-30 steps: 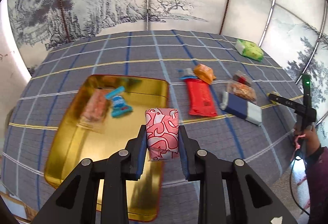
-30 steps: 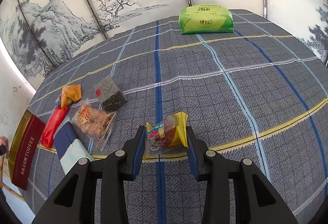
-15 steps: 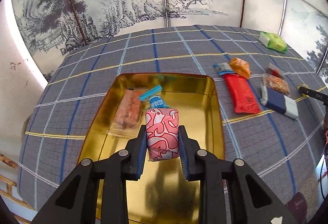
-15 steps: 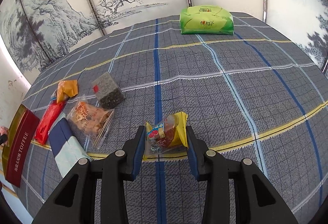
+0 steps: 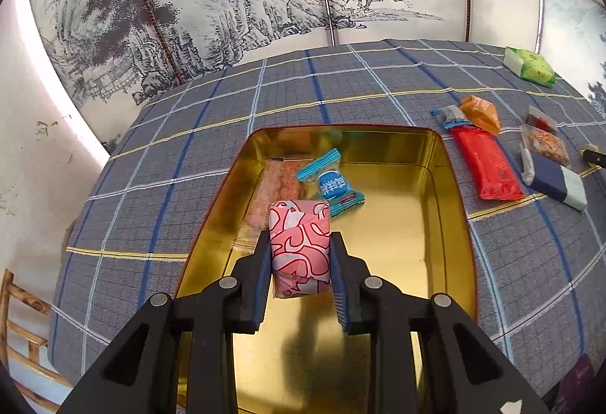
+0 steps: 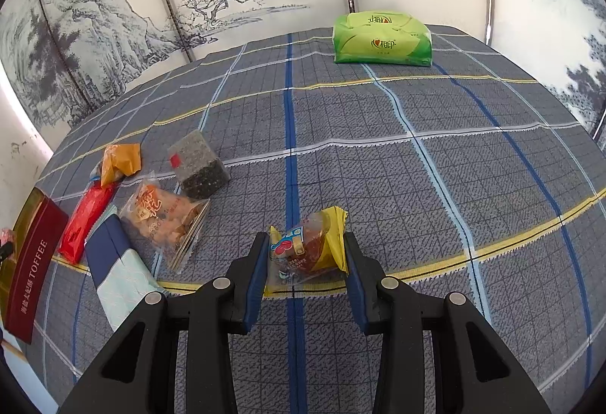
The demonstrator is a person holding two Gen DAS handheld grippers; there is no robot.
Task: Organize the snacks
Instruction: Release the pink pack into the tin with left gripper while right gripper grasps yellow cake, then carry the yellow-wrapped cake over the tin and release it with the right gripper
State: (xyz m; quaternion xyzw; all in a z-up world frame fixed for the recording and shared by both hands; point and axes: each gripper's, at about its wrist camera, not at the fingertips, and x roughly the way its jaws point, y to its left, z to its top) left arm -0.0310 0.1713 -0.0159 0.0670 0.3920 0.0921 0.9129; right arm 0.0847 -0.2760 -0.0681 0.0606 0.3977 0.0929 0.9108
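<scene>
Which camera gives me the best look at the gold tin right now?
Left wrist: the gold tin lies open below the left gripper, its interior in full view. Right wrist shows only its edge at the far left, with the red TOFFEE lid alongside.

Woven plaid tablecloth (image 6: 378, 156) — matt, coarse in texture. Polished gold metal tin (image 5: 409, 224), mirror-bright inside, catching reflections. Glossy paper-like wrap on the pink-and-white packet (image 5: 299, 247). Shiny blue foil wrapper (image 5: 333, 185); slick red plastic on the long bar (image 5: 488, 164). Clear crinkled film over the yellow-edged snack (image 6: 306, 247) and the cracker pack (image 6: 163, 217). Smooth green plastic tissue pack (image 6: 382, 39). Matt black plastic fingers (image 6: 253, 274) with blue ribbed pads — metal rivets at the joints.
</scene>
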